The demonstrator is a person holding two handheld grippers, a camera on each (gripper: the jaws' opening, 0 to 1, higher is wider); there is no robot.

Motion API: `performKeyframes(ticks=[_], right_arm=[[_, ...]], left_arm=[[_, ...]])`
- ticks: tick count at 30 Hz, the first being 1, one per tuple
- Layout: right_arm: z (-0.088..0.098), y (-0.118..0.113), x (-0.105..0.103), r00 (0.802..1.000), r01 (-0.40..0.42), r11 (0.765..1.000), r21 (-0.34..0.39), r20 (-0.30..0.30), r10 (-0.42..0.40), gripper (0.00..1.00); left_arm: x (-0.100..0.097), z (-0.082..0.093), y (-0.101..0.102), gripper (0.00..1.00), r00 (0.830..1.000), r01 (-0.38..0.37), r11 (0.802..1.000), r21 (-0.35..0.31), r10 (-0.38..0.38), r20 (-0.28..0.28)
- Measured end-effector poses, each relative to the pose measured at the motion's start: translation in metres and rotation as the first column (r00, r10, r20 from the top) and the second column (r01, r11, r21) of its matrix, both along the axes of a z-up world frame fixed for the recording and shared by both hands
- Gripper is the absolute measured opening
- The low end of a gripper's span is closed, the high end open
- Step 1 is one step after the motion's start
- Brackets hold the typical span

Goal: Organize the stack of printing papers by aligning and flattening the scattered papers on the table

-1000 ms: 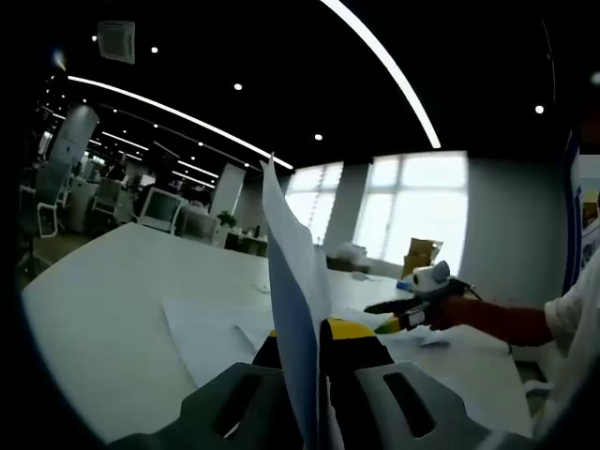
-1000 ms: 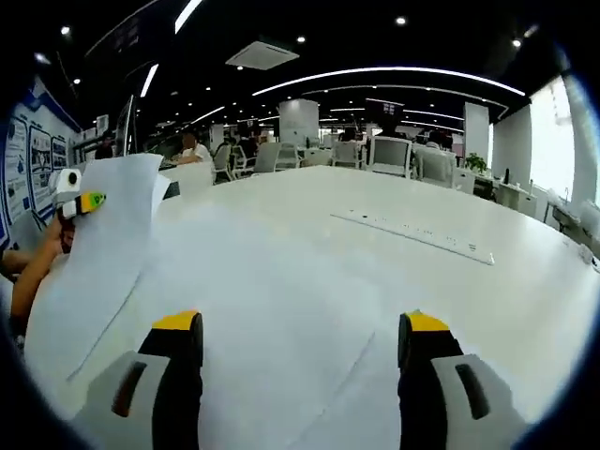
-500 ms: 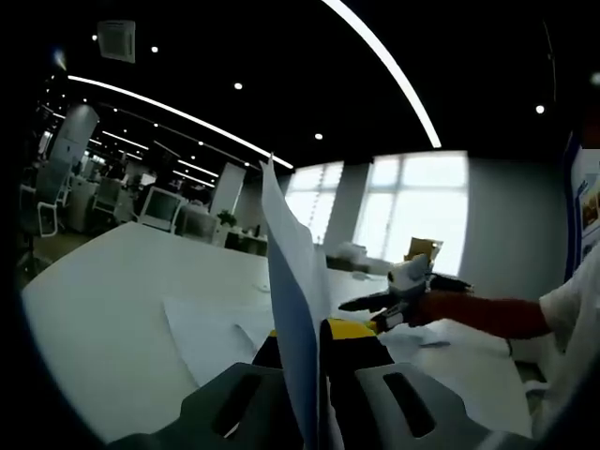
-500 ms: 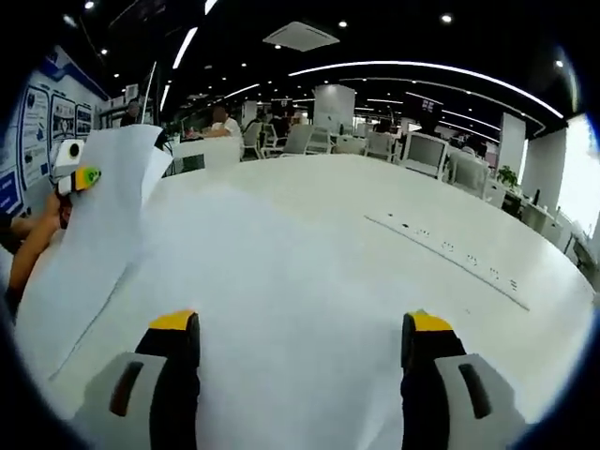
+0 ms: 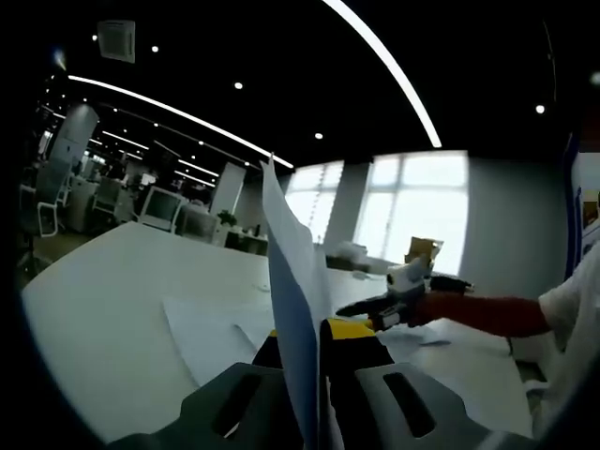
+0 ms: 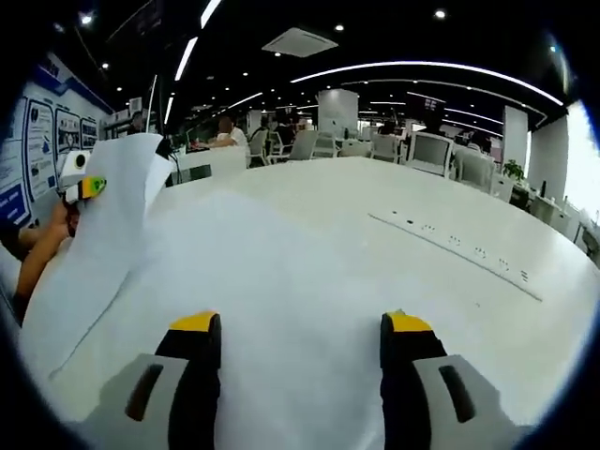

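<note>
Printing paper is the thing in hand here: one sheet (image 5: 289, 272) stands on edge up the middle of the left gripper view, pinched at its lower edge between the closed yellow-tipped jaws of the left gripper (image 5: 314, 333), while more loose sheets (image 5: 220, 333) lie flat on the white table (image 5: 103, 281) behind it. In the right gripper view the same raised sheet (image 6: 117, 202) curls at upper left beside the left gripper (image 6: 80, 183), and the right gripper (image 6: 300, 328) hovers low over the paper on the table with its jaws wide apart and nothing between them. The paper will likely handle as very light, limp and easily creased (it already bows under its own weight), so a hold near an edge or corner seems safest, with flat pressing to square the pile. The table is broad, smooth and glossy; beyond it lie an open office with monitors, chairs, ceiling light strips and bright windows.
</note>
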State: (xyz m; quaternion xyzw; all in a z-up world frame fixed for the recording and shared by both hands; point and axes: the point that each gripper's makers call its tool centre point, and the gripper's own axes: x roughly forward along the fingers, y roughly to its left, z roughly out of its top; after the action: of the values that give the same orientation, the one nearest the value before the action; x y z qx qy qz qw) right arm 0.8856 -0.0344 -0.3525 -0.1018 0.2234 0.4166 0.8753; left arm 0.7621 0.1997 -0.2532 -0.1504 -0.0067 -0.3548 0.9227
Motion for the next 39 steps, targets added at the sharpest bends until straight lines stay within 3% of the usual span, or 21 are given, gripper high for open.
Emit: performKeyframes(ticks=[10,15,17,19,20,21,24,28,31,39], right_arm=[[0.000,0.006,-0.007,1.000,-0.029,1.000,0.002,0.003,0.029,0.51],[-0.001,0.007,-0.008,0.999,-0.046,0.999,-0.004,0.006,0.046,0.51],[-0.001,0.009,-0.005,0.998,-0.062,0.998,0.002,0.011,0.062,0.55],[-0.001,0.017,-0.006,0.991,-0.130,0.991,-0.008,0.011,0.130,0.72],[-0.003,0.018,-0.007,0.989,-0.146,0.988,-0.048,0.012,0.146,0.76],[0.000,0.023,-0.006,0.989,-0.147,0.988,-0.043,0.017,0.148,0.76],[-0.003,0.032,-0.012,0.978,-0.206,0.978,-0.039,-0.022,0.205,0.69],[0.000,0.034,-0.010,0.977,-0.211,0.977,-0.016,-0.009,0.211,0.66],[0.006,0.030,-0.009,0.983,-0.185,0.983,-0.005,-0.008,0.185,0.54],[0.007,0.026,-0.013,0.983,-0.186,0.983,-0.004,-0.005,0.186,0.49]], left_arm=[[-0.001,0.001,0.000,0.06,1.000,0.001,1.000,-0.001,-0.001,0.002],[-0.001,0.001,0.000,0.06,1.000,0.002,1.000,-0.002,-0.002,0.003],[-0.001,0.001,0.000,0.06,1.000,0.002,1.000,-0.002,-0.002,0.003],[0.000,0.000,0.000,0.06,1.000,0.002,1.000,0.000,-0.002,0.002],[0.000,0.000,0.000,0.06,1.000,0.003,1.000,0.003,-0.003,-0.001],[0.000,0.000,-0.001,0.06,1.000,0.003,1.000,0.002,-0.003,-0.001],[0.000,-0.001,-0.001,0.06,1.000,0.003,1.000,0.005,-0.003,-0.002],[0.000,-0.001,0.000,0.06,1.000,0.000,1.000,0.006,0.000,-0.005],[0.000,-0.002,0.000,0.06,1.000,0.000,1.000,0.005,0.000,-0.006],[-0.001,-0.002,-0.001,0.06,1.000,0.001,1.000,0.004,-0.001,-0.005]])
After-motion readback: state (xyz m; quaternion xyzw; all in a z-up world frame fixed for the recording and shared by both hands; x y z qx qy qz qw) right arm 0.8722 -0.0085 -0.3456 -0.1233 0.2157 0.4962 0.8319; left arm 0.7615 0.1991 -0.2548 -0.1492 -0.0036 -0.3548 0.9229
